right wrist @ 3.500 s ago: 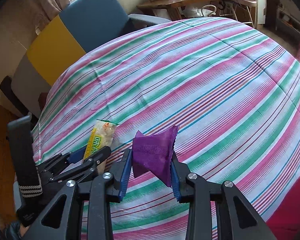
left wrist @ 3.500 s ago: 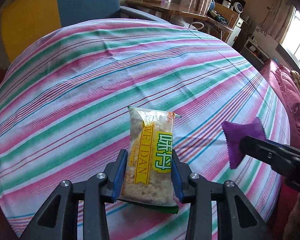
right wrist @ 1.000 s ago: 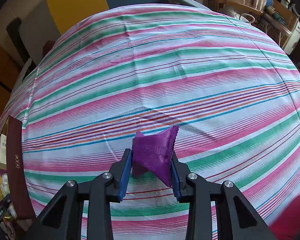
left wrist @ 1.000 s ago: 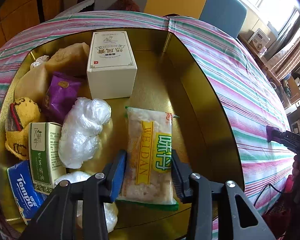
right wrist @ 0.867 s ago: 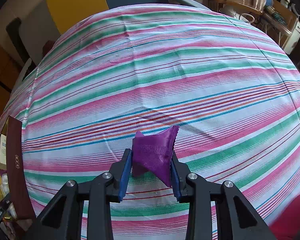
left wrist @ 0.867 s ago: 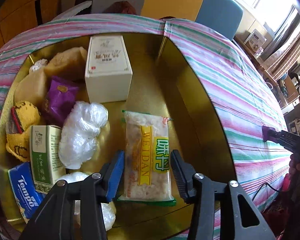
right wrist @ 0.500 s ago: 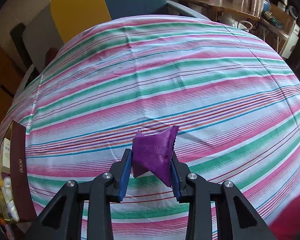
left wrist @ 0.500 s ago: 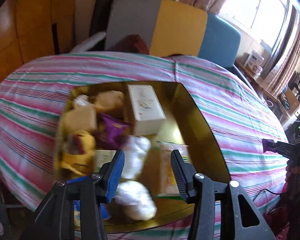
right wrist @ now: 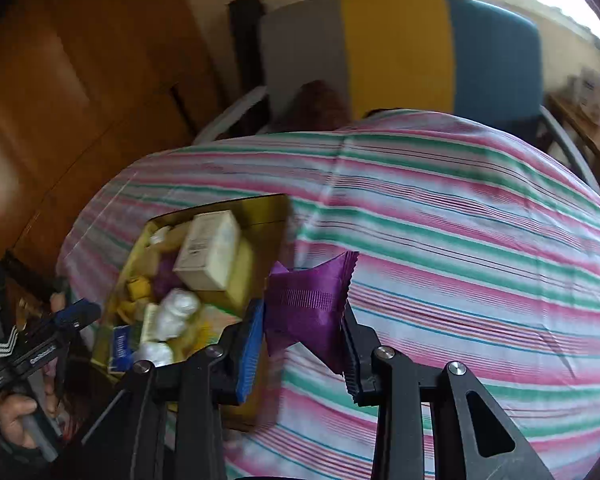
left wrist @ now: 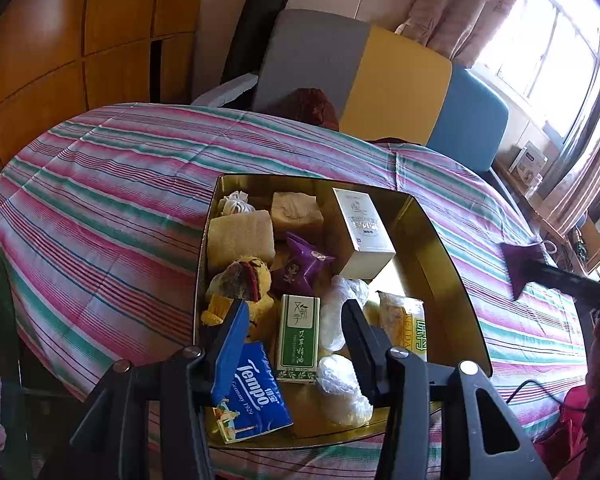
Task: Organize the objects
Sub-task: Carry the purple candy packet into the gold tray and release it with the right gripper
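A gold box [left wrist: 440,248] stands open on the striped tablecloth [left wrist: 100,200]. The yellow snack packet [left wrist: 404,324] lies inside it by the right wall. My left gripper [left wrist: 296,308] hovers above the box's near end, open, with nothing between its fingers. My right gripper [right wrist: 302,312] is shut on a purple packet [right wrist: 308,300] and holds it in the air just right of the gold box [right wrist: 268,208]. In the left wrist view the purple packet [left wrist: 520,258] shows at the far right. The left gripper [right wrist: 72,316] appears at the lower left of the right wrist view.
The box also holds a white carton [left wrist: 362,236], another purple packet [left wrist: 300,268], a green carton [left wrist: 300,332], a blue tissue pack [left wrist: 252,392], a yellow plush [left wrist: 244,280] and plastic bundles [left wrist: 342,308]. A grey, yellow and blue sofa [left wrist: 396,80] stands behind the table.
My left gripper let go of the yellow snack packet in the box, then rose and drew back. My right gripper swung left to the box with the purple packet still in it.
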